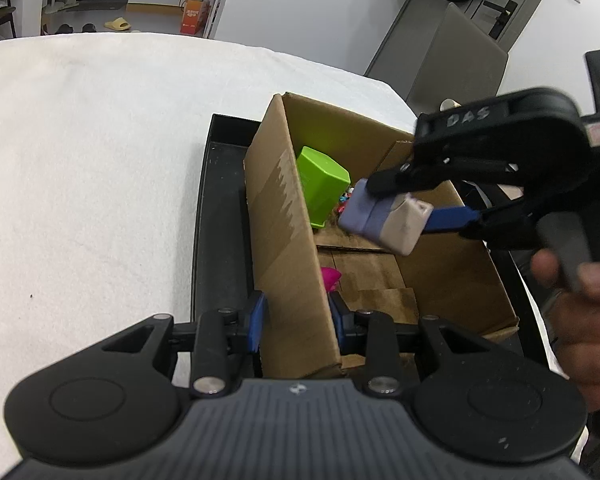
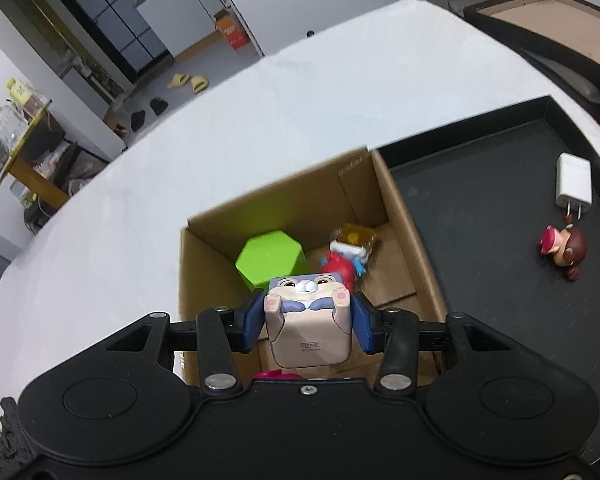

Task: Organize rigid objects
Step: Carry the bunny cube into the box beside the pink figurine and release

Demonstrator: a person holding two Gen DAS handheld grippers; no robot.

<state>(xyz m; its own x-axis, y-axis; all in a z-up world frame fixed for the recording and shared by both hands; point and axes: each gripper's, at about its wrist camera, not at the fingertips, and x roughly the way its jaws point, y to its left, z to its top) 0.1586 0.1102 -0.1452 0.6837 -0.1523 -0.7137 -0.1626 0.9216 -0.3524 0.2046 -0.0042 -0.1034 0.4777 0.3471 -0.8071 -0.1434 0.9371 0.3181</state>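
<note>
**Rabbit cube held over the box**

Rabbit cube [image 2: 309, 322], a blocky lilac-and-beige toy with a face and pink paws, is clamped between the blue pads of the right gripper [image 2: 309, 326] and hangs above the open cardboard box [image 2: 396, 200], over its middle. From the left wrist view the same cube [image 1: 384, 220] sits in the right gripper [image 1: 416, 208], clear of the box floor.

The left gripper [image 1: 298, 318] is closed on the near wall of the box [image 1: 288, 248], one pad on each face of the cardboard.

Inside the box a green hexagonal cup [image 2: 270, 260] lies at the far left corner, a red and blue figure [image 2: 342, 266] beside it, and a pink toy [image 1: 331, 277] against the near wall.

The box stands at the left end of a black tray [image 2: 480, 240]. On the tray's right side lie a white charger [image 2: 574, 186] and, nearer, a small brown-haired doll [image 2: 564, 250], well apart from the box. The tray rests on a white table [image 1: 80, 160].
</note>
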